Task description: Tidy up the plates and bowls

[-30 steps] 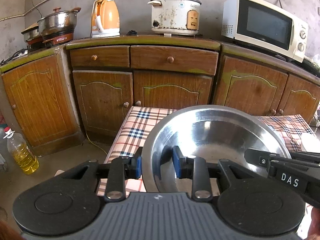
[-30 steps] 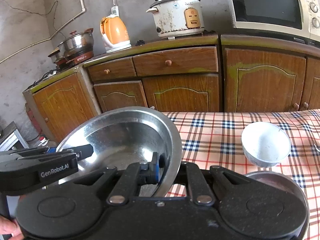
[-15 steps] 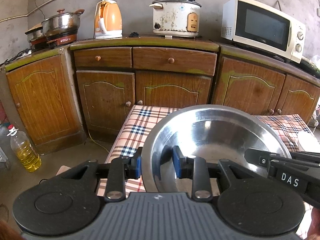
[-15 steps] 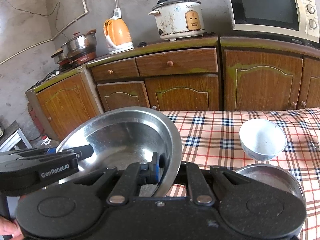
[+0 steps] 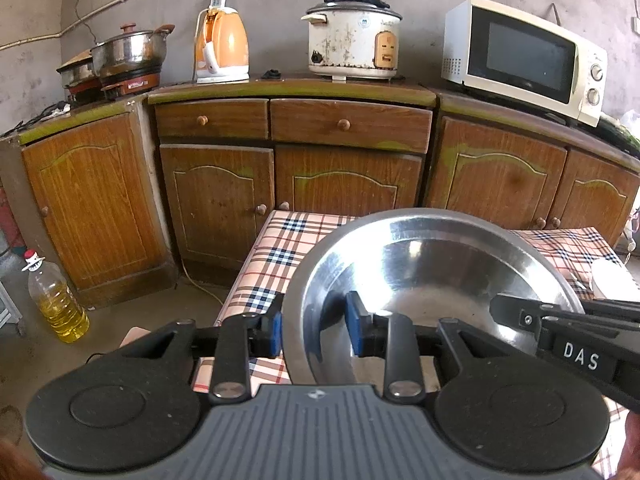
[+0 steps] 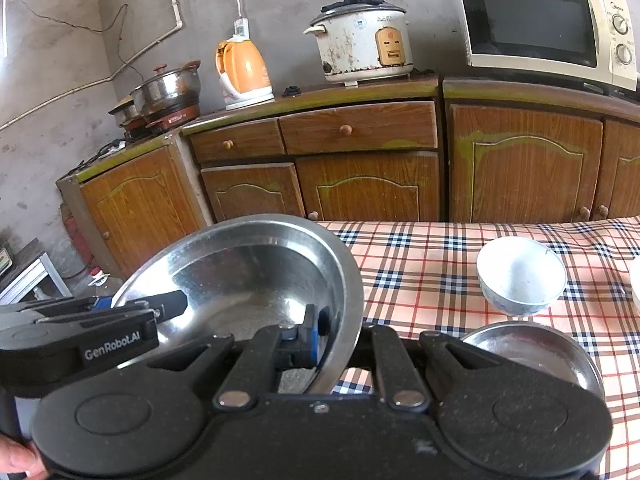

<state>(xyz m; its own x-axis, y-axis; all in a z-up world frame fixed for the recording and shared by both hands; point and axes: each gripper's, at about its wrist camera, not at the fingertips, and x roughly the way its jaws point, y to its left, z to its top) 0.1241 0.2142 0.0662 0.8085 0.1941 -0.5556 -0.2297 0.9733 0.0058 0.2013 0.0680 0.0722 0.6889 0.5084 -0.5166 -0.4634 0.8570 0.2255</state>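
Observation:
A large steel bowl [image 5: 432, 268] hangs above the left end of the checked table [image 5: 280, 256], held from both sides. My left gripper [image 5: 316, 330] is shut on the bowl's left rim, one blue pad inside and one outside. My right gripper [image 6: 340, 330] is shut on the right rim of the same steel bowl [image 6: 248, 272]. In the left wrist view the right gripper [image 5: 560, 328] reaches in from the right. On the checked table [image 6: 420, 268] stand a white bowl [image 6: 520, 274] and, nearer, a small steel dish [image 6: 536, 350].
Wooden cabinets [image 5: 352, 176] run behind the table, carrying a microwave [image 5: 520, 56], a rice cooker [image 5: 352, 40], an orange kettle [image 5: 222, 46] and pots [image 5: 128, 56]. An oil bottle [image 5: 56, 300] stands on the floor at the left.
Both grippers and the steel bowl have shifted together slightly to the left across the table; the white bowl and steel dish sit further left in the right wrist view. Grips unchanged.

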